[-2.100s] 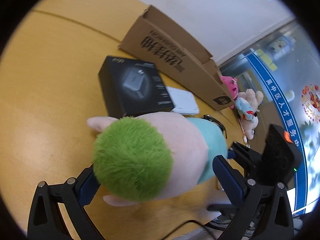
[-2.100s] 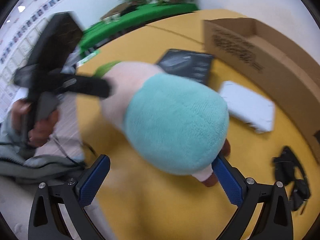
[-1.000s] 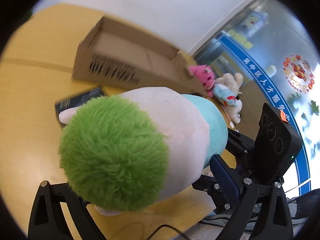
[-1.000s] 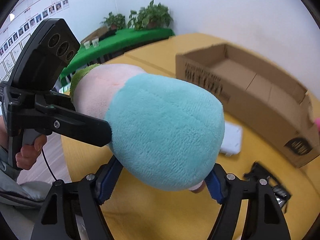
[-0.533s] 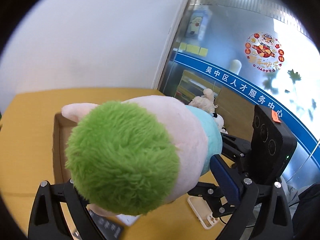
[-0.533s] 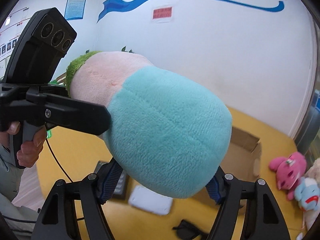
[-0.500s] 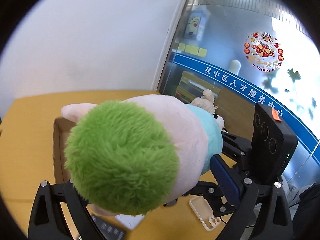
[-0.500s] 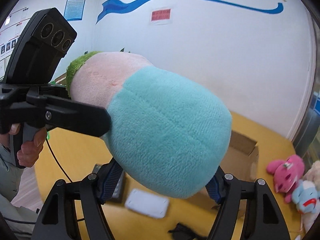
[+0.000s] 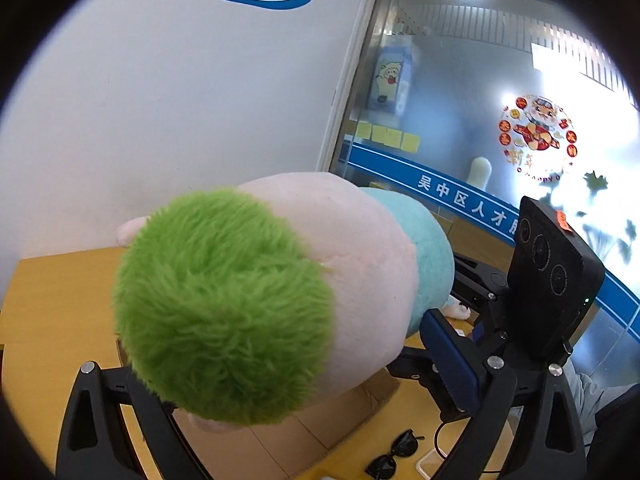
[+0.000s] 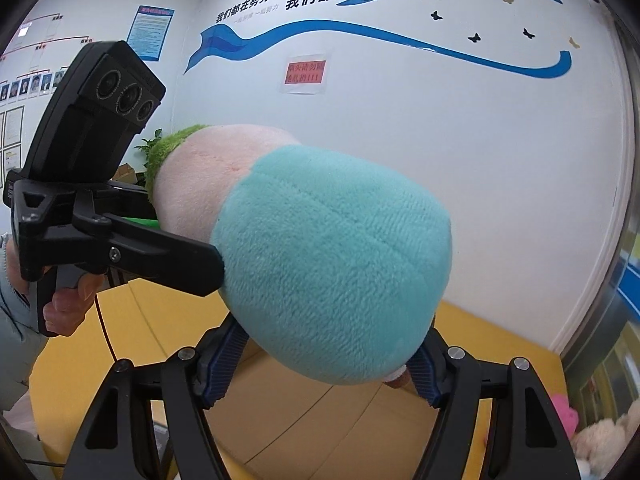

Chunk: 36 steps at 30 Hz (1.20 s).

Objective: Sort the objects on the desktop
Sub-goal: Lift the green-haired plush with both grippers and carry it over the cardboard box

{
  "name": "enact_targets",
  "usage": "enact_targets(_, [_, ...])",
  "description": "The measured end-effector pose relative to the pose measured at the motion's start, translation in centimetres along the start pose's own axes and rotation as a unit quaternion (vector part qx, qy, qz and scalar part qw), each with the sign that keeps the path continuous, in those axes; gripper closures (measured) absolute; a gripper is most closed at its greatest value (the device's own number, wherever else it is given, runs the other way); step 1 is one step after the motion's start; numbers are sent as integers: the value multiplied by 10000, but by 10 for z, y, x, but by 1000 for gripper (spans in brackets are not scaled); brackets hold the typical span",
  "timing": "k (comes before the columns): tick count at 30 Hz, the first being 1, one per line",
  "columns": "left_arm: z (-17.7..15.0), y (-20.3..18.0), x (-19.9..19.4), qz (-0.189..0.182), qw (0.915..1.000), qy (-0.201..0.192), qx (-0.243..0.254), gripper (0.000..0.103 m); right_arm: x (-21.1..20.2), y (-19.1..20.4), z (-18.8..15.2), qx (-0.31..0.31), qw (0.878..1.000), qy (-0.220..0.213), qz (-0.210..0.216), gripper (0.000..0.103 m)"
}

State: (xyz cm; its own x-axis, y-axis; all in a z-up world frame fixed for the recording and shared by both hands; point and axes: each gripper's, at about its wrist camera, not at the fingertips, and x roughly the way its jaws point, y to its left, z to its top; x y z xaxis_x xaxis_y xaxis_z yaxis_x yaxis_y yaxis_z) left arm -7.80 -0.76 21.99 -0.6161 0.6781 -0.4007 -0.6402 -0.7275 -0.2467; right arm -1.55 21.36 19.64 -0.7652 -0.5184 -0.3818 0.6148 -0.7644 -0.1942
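Observation:
A big plush toy with green hair (image 9: 224,304), a pink body and a teal bottom (image 10: 336,268) hangs in the air, held from both ends. My left gripper (image 9: 280,380) is shut on its green-haired head. The blue right pad (image 9: 452,360) presses the pink side, and the left pad is hidden under the fur. My right gripper (image 10: 320,360) is shut on the teal end, with both blue pads squeezing it from below. One finger (image 10: 160,252) of the left gripper shows in the right wrist view, with a person's hand (image 10: 64,304) on its handle.
An open cardboard box (image 9: 304,428) lies on the yellow table (image 9: 52,300) directly under the toy. Black sunglasses (image 9: 394,456) lie beside the box. A pink plush (image 10: 564,416) and a cream one (image 10: 600,436) sit at the table's far right. A white wall stands close behind.
Both grippers have risen with the plush toy between them. The table and box have sunk low in both views, and the wall now fills most of each.

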Motion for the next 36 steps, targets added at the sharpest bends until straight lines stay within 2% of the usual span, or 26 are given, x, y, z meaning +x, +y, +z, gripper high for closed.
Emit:
enact_targets(8, [26, 54, 35, 194, 9997, 103, -145, 5, 56, -31, 23, -2, 9998, 37, 183, 33])
enact_targets(12, [21, 89, 67, 263, 9982, 369, -391, 5, 105, -48, 17, 132, 9991, 211, 344, 33])
enact_targets(15, [4, 119, 100, 297, 9947, 699, -695, 5, 153, -62, -5, 384, 9964, 503, 565, 33])
enact_targets(19, [-30, 161, 147, 401, 9851, 1216, -1149, 5, 214, -74, -45, 762, 9891, 936, 839, 33])
enact_targets(22, [-58, 188, 178, 504, 9743, 1610, -1491, 5, 259, -73, -79, 949, 9817, 1331, 980, 33])
enact_targets(26, [-85, 207, 202, 620, 9622, 1954, -1792, 5, 302, -75, -119, 1353, 9682, 1719, 1213, 33])
enact_targets(32, [-118, 224, 225, 844, 9378, 2521, -2234, 5, 348, -70, -155, 1588, 9458, 2423, 1464, 33])
enact_targets(36, [-122, 220, 230, 1215, 9310, 2829, -1959, 5, 369, -73, -173, 1851, 9327, 2704, 1505, 32])
